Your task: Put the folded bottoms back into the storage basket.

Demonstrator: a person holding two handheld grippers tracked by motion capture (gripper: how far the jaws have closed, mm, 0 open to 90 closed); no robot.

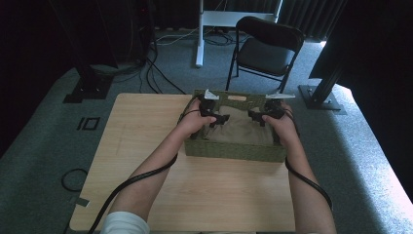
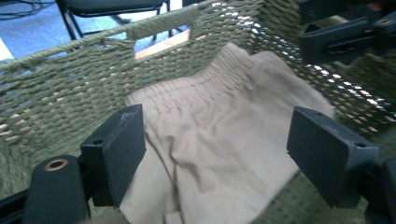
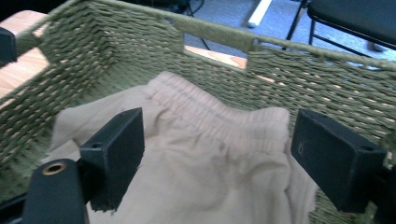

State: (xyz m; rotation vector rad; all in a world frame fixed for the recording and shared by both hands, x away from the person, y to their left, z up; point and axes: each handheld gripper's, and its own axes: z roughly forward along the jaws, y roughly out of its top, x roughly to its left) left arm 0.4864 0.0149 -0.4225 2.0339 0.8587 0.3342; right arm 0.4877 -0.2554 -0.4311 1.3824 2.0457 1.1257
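Note:
A green woven basket stands on the wooden table, and a beige garment with an elastic waistband lies crumpled inside it. My left gripper hovers over the garment's left part, jaws wide open, nothing between them. My right gripper hangs over the right part, also open and empty. The left gripper view shows the garment between its open jaws, with the right gripper at the upper right. Looking along the right gripper, I see the waistband against the basket's far wall.
A black folding chair stands on the carpet behind the table, next to a white desk leg. Black stand bases sit at the far left and far right. Cables trail on the floor.

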